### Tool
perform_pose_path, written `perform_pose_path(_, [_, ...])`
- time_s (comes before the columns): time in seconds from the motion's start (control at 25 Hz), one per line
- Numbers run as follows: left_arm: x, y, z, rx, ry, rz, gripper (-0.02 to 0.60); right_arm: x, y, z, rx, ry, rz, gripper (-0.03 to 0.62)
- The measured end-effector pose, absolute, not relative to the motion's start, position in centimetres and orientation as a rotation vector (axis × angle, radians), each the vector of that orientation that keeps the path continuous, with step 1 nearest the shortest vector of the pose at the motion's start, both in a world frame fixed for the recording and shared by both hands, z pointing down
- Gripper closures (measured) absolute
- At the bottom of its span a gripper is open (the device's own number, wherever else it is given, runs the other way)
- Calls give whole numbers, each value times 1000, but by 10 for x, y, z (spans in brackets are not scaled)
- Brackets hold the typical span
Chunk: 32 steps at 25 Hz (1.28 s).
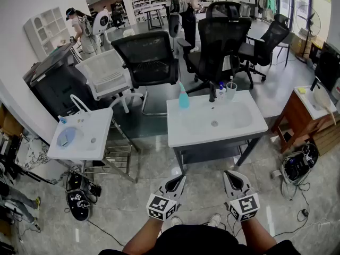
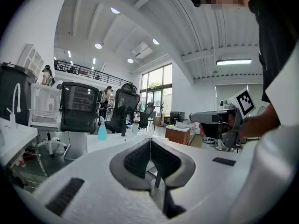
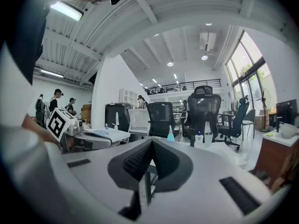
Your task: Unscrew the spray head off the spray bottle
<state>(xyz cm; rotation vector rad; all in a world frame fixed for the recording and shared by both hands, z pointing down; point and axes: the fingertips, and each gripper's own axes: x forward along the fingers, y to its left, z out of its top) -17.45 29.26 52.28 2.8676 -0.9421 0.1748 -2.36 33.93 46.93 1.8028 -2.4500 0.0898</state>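
Nearest the lens, low in the head view: left gripper (image 1: 181, 178) and right gripper (image 1: 227, 173), side by side, each closed tight with nothing between the pads, aimed roughly level toward a white bench (image 1: 186, 132) with a sunken basin. Well apart from both, upright on the bench's far left corner: teal spray bottle (image 1: 183, 97), spray head still screwed on. Along the same back edge, to the bottle's right: black faucet (image 1: 212, 93), small blue-capped bottle (image 1: 221, 87), clear cup (image 1: 231, 91). Behind the bench, black office chairs (image 1: 149, 57); off to the left, a smaller white sink stand (image 1: 79, 137). Beyond the pressed-together jaws in the left gripper view and the right gripper view alike, the same bottle, small and distant.
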Motion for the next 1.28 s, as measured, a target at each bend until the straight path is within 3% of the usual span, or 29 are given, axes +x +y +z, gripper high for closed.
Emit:
perform_pose_path(0.92, [-94,279,539,2800,-1073,231,565,83,323,497,1750,-2450,167,589])
perform_pose_path(1.28, [-106,244,555,2724,-1218,321,565,99,293,500,1672,-2475,172,589])
